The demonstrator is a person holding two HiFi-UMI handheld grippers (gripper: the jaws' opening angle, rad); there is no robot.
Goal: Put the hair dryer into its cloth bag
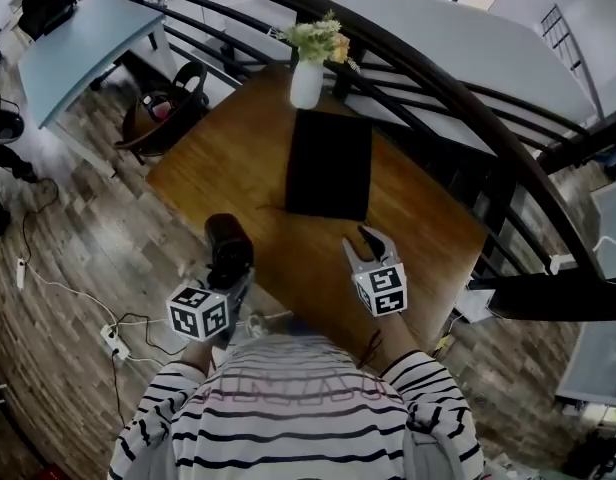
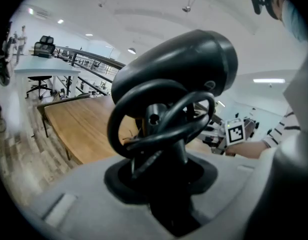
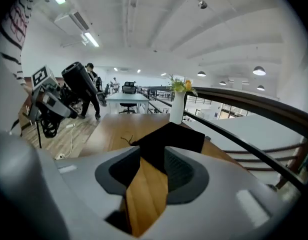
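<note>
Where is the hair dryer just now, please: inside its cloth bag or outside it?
Outside. The left tongs grip the hair dryer, while the black cloth bag lies flat on the wooden table, apart from it.

The head view looks steeply down from above the person onto the wooden table (image 1: 238, 148). Each gripper view sits just behind its own jaws and faces across that table. The left gripper (image 1: 231, 268) view is crowded by the hair dryer (image 2: 179, 69), very close. The right gripper (image 1: 365, 243) view faces the cloth bag (image 3: 169, 136) just ahead. All three share the tabletop.
</note>
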